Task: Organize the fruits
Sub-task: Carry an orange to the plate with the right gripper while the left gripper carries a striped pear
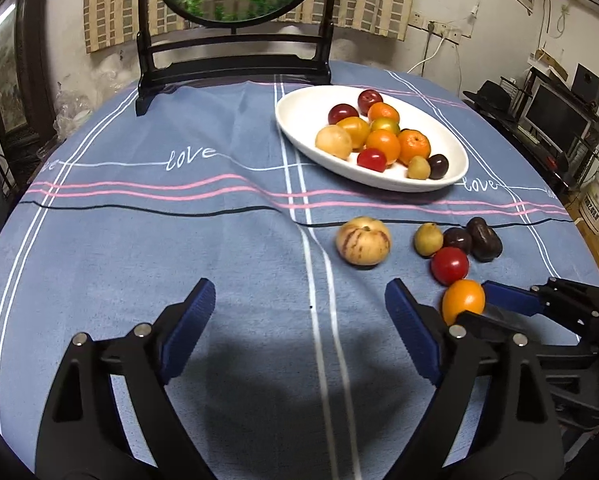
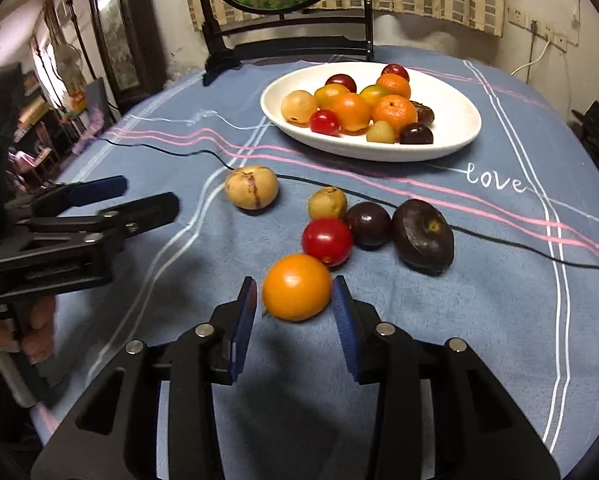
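Landmark: the white oval ceramic dish (image 2: 451,136) sits on the counter under a blue striped tablecloth (image 1: 139,240), towards the far side.
Dish contents: a heap of small fruits, among them an orange mandarin (image 2: 394,113), a red cherry tomato (image 2: 324,122) and a dark purple plum (image 2: 416,133), all inside the rim.
Loose fruits: a cluster lies on the cloth in front of the dish, apart from it.
Round orange fruit (image 2: 296,287): the loose piece farthest from the dish, resting on the cloth.
Glossy red tomato (image 2: 327,240): just behind the orange fruit, on its dish side, touching or nearly so.
Dark fruits: a small dark purple plum (image 2: 368,224) and a larger dark brown wrinkled fruit (image 2: 422,236) sit beside the tomato.
Pale fruits: a small yellow-green pear-shaped fruit (image 2: 327,202) and a beige striped round fruit (image 2: 251,187) lie nearest the dish.
Right gripper (image 2: 294,304): jaws parted, one blue pad on each side of the orange fruit, with narrow gaps showing.
Left gripper (image 1: 299,312): jaws spread wide over bare cloth, well short of the dish, holding nothing.
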A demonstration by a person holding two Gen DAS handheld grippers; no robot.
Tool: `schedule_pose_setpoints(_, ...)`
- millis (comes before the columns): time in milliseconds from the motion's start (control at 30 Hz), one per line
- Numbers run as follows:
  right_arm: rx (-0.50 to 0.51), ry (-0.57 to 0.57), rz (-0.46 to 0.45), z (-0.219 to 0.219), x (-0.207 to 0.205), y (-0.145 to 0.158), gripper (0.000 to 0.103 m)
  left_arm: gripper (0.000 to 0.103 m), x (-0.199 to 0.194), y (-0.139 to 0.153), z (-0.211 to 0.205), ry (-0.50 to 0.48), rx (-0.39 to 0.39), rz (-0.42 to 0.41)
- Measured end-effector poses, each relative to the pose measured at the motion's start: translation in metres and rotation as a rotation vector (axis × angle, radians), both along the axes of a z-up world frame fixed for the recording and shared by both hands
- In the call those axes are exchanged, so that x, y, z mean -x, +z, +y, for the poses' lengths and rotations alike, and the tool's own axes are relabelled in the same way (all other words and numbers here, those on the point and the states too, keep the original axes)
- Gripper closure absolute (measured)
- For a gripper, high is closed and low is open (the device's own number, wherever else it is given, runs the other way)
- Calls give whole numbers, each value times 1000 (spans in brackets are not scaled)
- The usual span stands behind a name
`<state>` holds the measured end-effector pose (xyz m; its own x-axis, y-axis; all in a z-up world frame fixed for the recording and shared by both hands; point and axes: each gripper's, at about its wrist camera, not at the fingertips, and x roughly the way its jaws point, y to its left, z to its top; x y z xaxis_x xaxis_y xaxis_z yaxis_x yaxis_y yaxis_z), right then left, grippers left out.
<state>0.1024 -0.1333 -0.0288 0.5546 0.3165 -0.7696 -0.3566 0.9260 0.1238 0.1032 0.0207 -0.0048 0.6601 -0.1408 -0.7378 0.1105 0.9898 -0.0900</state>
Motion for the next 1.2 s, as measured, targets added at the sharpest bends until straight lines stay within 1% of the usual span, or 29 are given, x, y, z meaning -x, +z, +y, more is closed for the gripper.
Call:
schedule_pose_setpoints(67, 26, -12, 4, 5, -5, -4, 64, 14, -2, -3, 1, -3, 1, 7)
schedule_pose_setpoints(133, 22, -21, 5, 5, -7, -8, 66, 14, -5, -5, -1, -13, 5, 15)
schedule_pose_setpoints(233, 23, -54, -48, -4, -4, -5, 66, 14, -10, -8, -6, -18, -1, 32)
schedule_pose_setpoints(267, 10, -54, -61, -9, -3, -2, 66, 14, -12, -8, -9, -23, -11, 33)
schedule_pose_setpoints(333, -60, -61, -78, -24, 0, 5, 66, 14, -16, -8, -16, -33, -31, 32)
schedule_pose_setpoints(467, -127, -88, -95, -45, 1, 10, 66, 14, -27, -3, -34, -67, -61, 8)
schedule_pose_setpoints(533, -151, -111, -90, -56, 0, 8, 66, 14, -34, -1, -47, -86, -120, -5)
schedule_pose_setpoints(600, -152, -123, -93, -59, 0, 9, 66, 14, -40, -4, -52, -92, -148, -3)
schedule_pose_setpoints(767, -157, -104, -114, -57, 4, 12, 66, 16, -54, -13, -59, -114, -147, 26)
schedule_pose_setpoints(867, -159, -101, -116, -56, 5, 13, 66, 27, -63, -21, -61, -120, -133, 56)
schedule_pose_setpoints(933, -158, -103, -115, -56, 5, 12, 66, 42, -70, -28, -62, -108, -139, 78)
schedule_pose_setpoints(967, -157, -103, -113, -56, 4, 12, 66, 45, -72, -30, -62, -98, -145, 85)
schedule_pose_setpoints(1000, -154, -105, -109, -56, 4, 11, 66, 51, -72, -32, -62, -95, -138, 80)
schedule_pose_setpoints(1033, -152, -107, -106, -56, 3, 10, 66, 62, -71, -31, -62, -107, -127, 73)
schedule_pose_setpoints(1100, -150, -114, -100, -57, 2, 8, 66, 62, -68, -30, -64, -119, -136, 80)
schedule_pose_setpoints(1200, -151, -122, -94, -58, 2, 6, 66, 62, -62, -26, -58, -122, -85, 106)
